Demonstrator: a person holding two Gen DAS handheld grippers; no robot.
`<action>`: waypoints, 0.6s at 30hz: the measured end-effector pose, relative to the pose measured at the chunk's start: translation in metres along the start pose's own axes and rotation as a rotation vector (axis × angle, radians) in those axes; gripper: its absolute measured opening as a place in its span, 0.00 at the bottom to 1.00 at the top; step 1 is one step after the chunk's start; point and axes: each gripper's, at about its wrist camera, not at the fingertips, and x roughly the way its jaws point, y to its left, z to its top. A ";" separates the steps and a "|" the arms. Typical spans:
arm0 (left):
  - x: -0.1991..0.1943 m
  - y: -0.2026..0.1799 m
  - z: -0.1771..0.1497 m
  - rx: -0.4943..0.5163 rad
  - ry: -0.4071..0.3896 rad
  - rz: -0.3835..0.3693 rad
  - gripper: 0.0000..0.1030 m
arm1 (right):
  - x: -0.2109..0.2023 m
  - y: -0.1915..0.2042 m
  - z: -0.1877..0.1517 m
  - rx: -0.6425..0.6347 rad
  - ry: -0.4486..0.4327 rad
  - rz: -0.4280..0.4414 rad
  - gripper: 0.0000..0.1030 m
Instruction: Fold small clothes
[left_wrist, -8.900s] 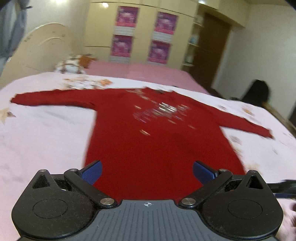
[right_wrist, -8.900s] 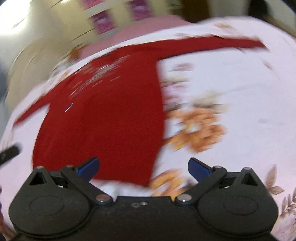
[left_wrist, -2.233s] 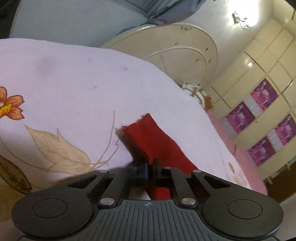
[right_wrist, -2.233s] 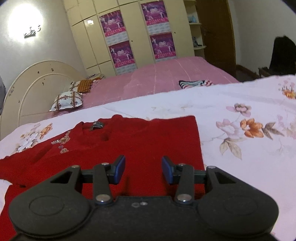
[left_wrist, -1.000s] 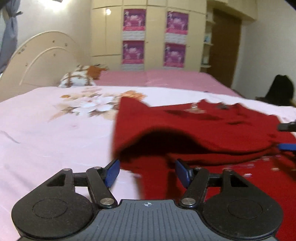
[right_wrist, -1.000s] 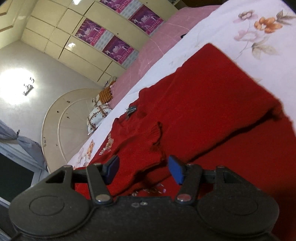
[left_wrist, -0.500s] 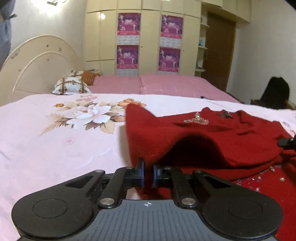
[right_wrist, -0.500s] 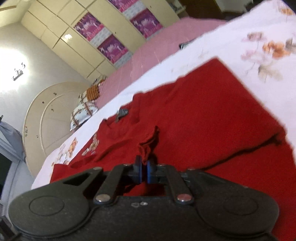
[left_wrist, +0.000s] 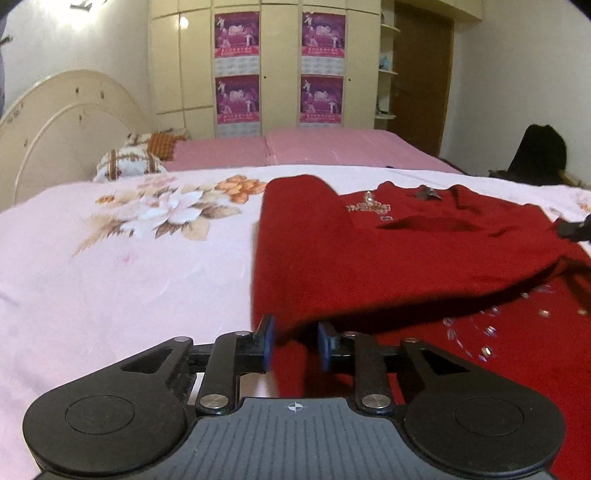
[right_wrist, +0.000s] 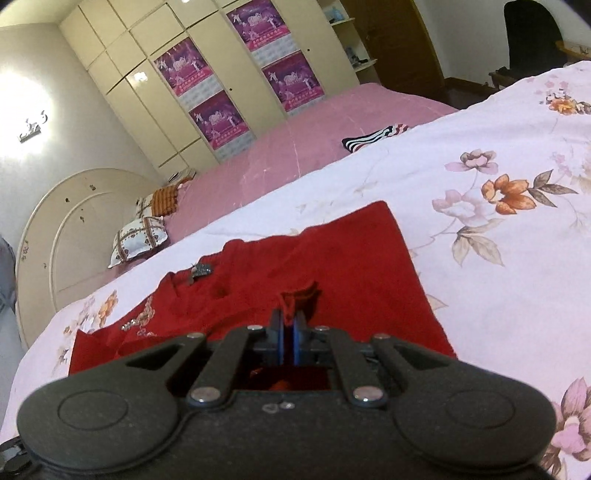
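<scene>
A red knit sweater (left_wrist: 406, 258) with sequin trim lies on the floral bedsheet (left_wrist: 122, 273), its sleeves folded in over the body. My left gripper (left_wrist: 293, 345) is open, its blue pads a short way apart on either side of the folded left edge of the sweater. In the right wrist view the sweater (right_wrist: 351, 258) lies ahead, and my right gripper (right_wrist: 287, 341) is shut on the red sleeve cuff (right_wrist: 299, 293), which sticks up between the pads. The right gripper's tip shows at the far right of the left wrist view (left_wrist: 576, 229).
A cream headboard (left_wrist: 66, 122) and patterned pillows (left_wrist: 129, 166) stand at the left. A pink bed (left_wrist: 332, 147) and a wardrobe with posters (left_wrist: 277, 66) are behind. A striped cloth (right_wrist: 373, 138) lies on the pink bed. A dark chair (left_wrist: 539, 155) is at the right.
My left gripper has opened and let go of the folded sweater edge, which now lies flat. My right gripper stays shut on the cuff and has tilted toward level.
</scene>
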 end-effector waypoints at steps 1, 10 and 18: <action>-0.005 0.006 -0.002 -0.025 0.000 -0.009 0.24 | 0.000 -0.001 -0.001 0.003 0.005 0.001 0.05; 0.030 0.012 0.028 -0.210 -0.005 -0.162 0.24 | 0.005 0.000 -0.001 -0.040 0.018 -0.010 0.05; 0.048 -0.004 0.025 -0.178 0.030 -0.132 0.24 | 0.010 -0.013 0.000 -0.063 0.035 -0.071 0.05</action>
